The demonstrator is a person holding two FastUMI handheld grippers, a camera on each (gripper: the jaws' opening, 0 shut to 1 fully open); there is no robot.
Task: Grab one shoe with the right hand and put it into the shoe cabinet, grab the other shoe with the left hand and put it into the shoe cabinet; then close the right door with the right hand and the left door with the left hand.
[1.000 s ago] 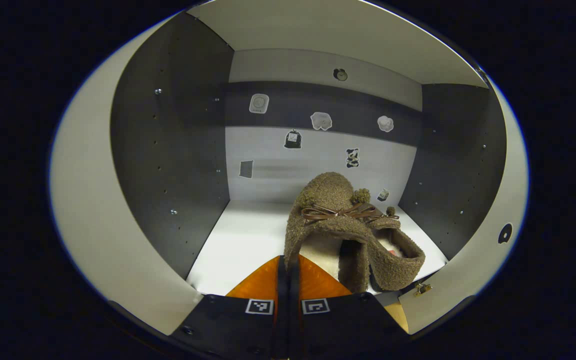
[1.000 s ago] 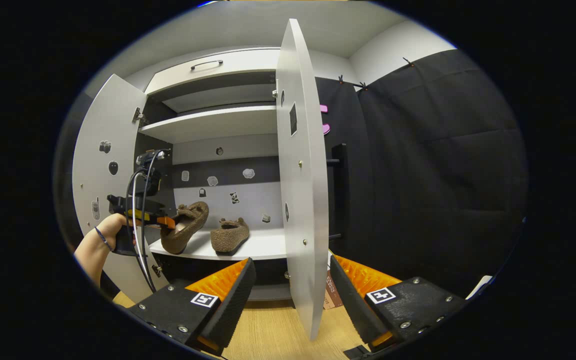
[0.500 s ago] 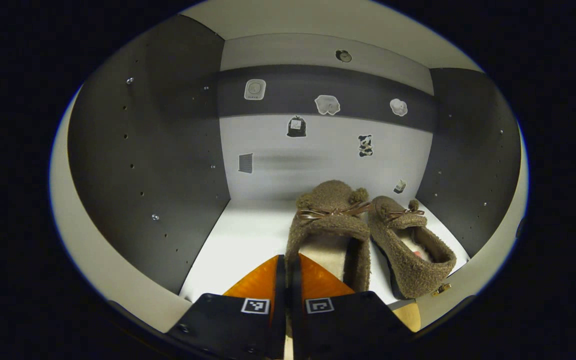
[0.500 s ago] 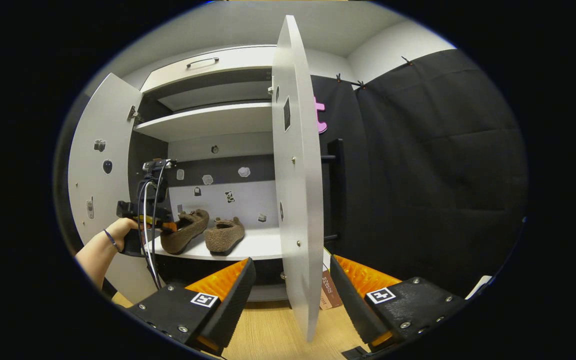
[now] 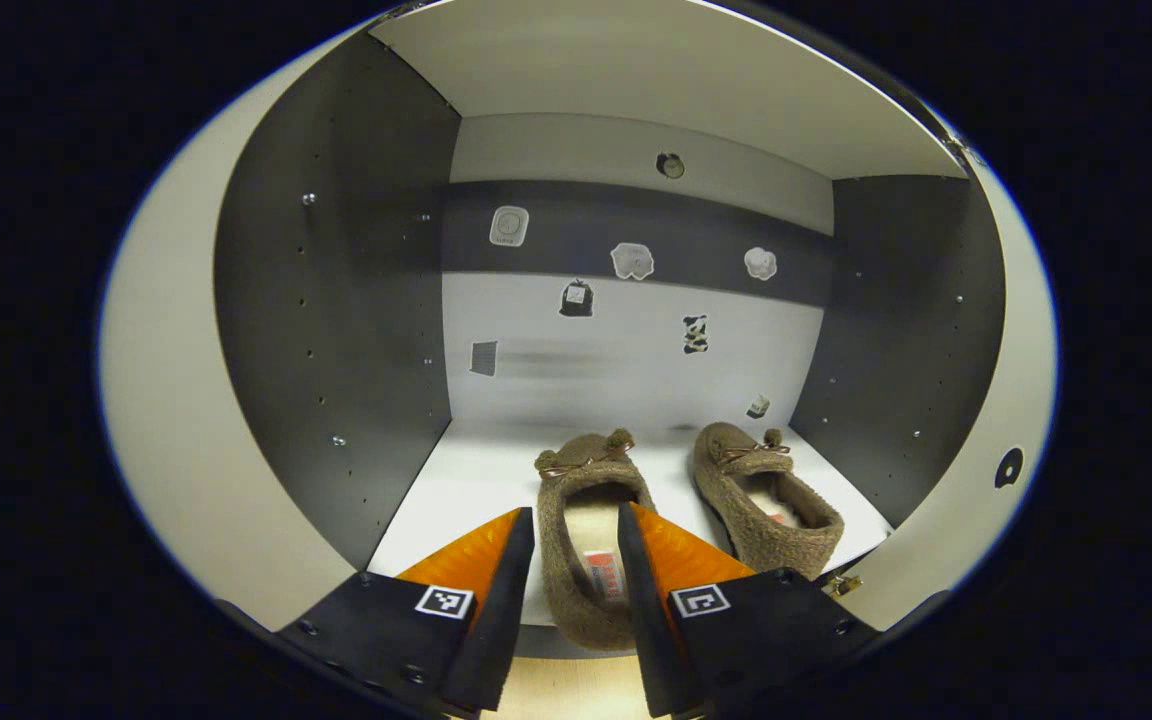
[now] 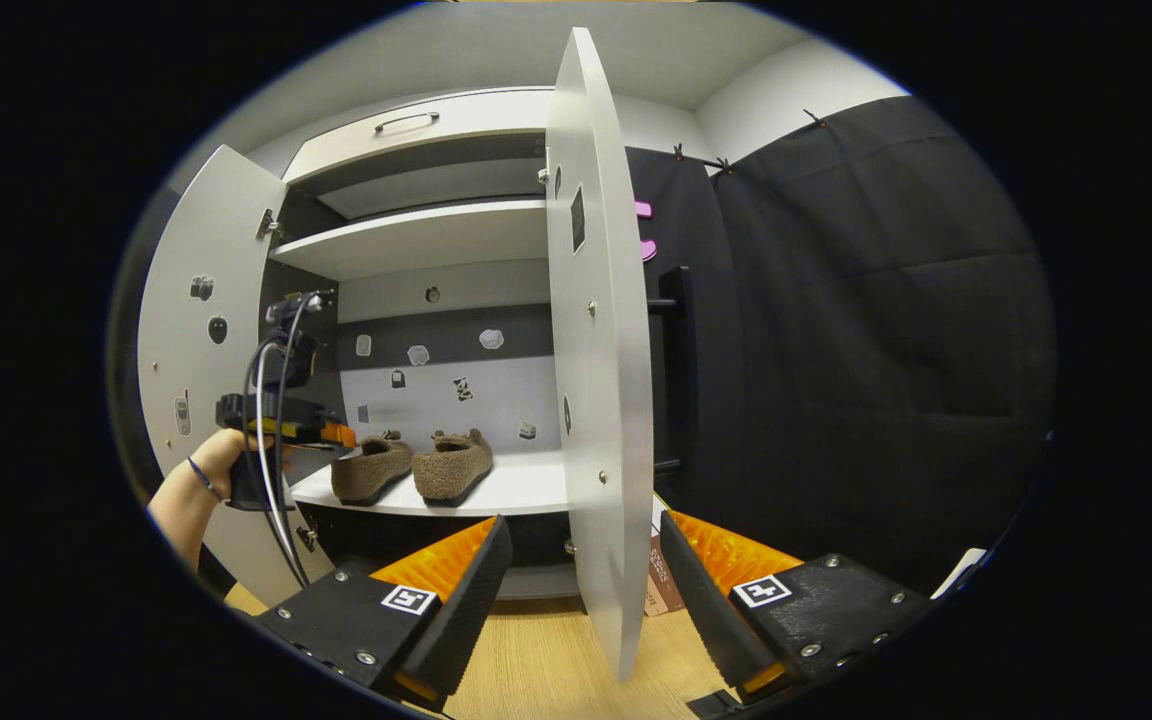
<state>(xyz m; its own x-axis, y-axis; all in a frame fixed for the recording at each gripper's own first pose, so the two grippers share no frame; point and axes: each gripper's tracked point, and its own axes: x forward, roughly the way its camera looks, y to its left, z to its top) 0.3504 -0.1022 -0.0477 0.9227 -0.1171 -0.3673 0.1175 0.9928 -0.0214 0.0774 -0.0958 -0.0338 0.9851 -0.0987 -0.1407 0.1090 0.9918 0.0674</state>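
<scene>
Lying toe-first into the shoe cabinet (image 5: 336, 330), 2 shoes (image 5: 586, 530) parallel; left gripper (image 5: 576, 570) and right gripper (image 6: 581, 570) spread.

Nothing here can be read as words or numbers. My left gripper (image 5: 574, 512) carries a black-and-white square code marker (image 5: 442, 601) on each finger, and my right gripper (image 6: 584, 522) has the same kind (image 6: 408, 599); they are patterns, not letters. The near shoe (image 5: 586, 520) has a red-and-white insole label (image 5: 604, 573), too small to read. The stickers (image 5: 508, 226) on the cabinet's far wall and the print on the brown box (image 6: 658, 580) low behind the right door are also illegible.
</scene>
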